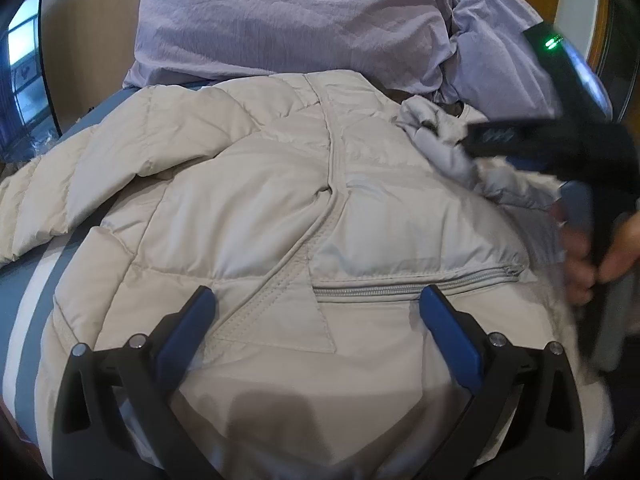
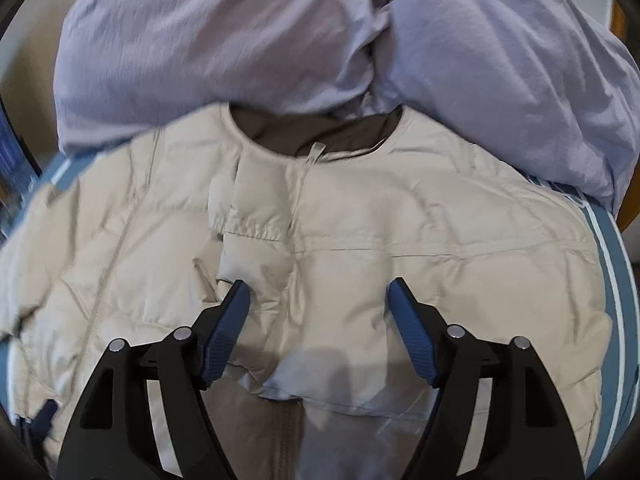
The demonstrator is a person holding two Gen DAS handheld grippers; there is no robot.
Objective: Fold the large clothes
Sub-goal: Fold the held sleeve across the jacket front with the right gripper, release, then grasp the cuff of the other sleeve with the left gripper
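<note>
A large beige quilted puffer jacket [image 1: 248,200] lies spread front-up on a bed, with a zip pocket [image 1: 416,280] near my left gripper. My left gripper [image 1: 318,300] is open just above the jacket's lower front, holding nothing. In the right wrist view the jacket [image 2: 360,240] shows its dark brown collar lining [image 2: 320,128] at the far end. My right gripper [image 2: 318,296] is open over the jacket's middle, empty. The right gripper also shows blurred at the right of the left wrist view [image 1: 472,142], over a bunched part of the jacket; its jaws there are unclear.
A lilac duvet or pillow heap [image 1: 288,20] lies past the collar, also in the right wrist view [image 2: 200,40]. The bed sheet is blue with white stripes [image 1: 24,312], seen at the right edge too [image 2: 616,264]. A window [image 1: 20,60] is at far left.
</note>
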